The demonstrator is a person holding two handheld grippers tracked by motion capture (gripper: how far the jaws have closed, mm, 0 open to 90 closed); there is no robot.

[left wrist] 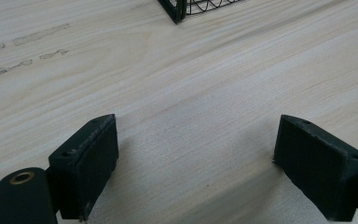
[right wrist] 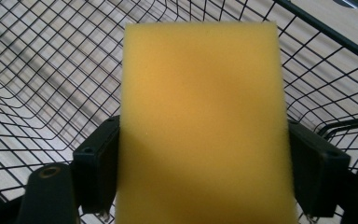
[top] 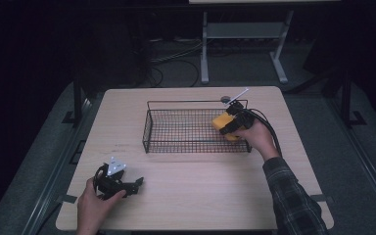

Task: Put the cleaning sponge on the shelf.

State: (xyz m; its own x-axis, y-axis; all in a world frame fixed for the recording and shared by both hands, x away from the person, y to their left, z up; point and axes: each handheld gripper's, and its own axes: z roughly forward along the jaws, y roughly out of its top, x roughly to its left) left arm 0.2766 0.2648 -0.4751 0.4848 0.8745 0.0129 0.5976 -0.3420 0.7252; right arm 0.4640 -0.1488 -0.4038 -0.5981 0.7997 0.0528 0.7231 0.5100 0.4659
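Left tongs gape wide at the bench's seven o'clock; right tongs clamp a sponge over the basket's three o'clock end.

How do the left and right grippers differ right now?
The left gripper has its black jaws open with nothing between them; the right gripper is shut on a yellow rectangular foam sponge. The left sits low over the pale wooden table; the right is at the black wire mesh basket. Both are hand-held.

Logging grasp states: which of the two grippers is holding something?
The right gripper, over the wire basket, clamps the yellow sponge; the left gripper stands open above bare table.
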